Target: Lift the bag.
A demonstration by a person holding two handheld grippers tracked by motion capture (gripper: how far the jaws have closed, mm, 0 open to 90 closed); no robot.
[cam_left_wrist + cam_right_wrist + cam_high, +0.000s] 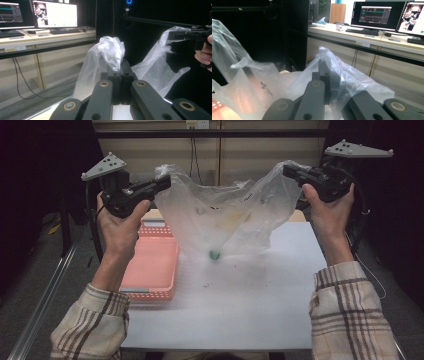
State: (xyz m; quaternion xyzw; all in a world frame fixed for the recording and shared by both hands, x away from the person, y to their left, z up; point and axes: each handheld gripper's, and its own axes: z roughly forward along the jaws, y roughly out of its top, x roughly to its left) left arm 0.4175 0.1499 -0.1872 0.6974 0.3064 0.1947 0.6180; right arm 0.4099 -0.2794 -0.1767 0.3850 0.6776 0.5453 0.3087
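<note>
A: The person has the clear plastic bag (pixel 225 220) strung up over the white table (pixel 225 310), one top corner in each tool. The left gripper (pixel 167 182) is clamped together on the left corner, and in the left gripper view the film bunches up right above its closed jaws. The right gripper (pixel 287 171) is pinching the other corner the same way.

B: So where would it fail?

A: Most likely at the pinch. Thin film is slick, and each jaw pair appears to hold only a small crumpled tuft. If the hands pull further apart, a corner could slide free or the plastic could stretch and tear.

B: And the contents?

A: A small green object (pixel 214 254) sits at the lowest point, with something yellowish (pixel 232 220) higher up, too blurred to name. If one corner lets go, the bag would swing down to the other side and could tip them onto the table or toward the pink basket (pixel 150 265) just beside it

B: Is the bottom resting on the table?

A: It hangs close above it; contact cannot be told
</note>
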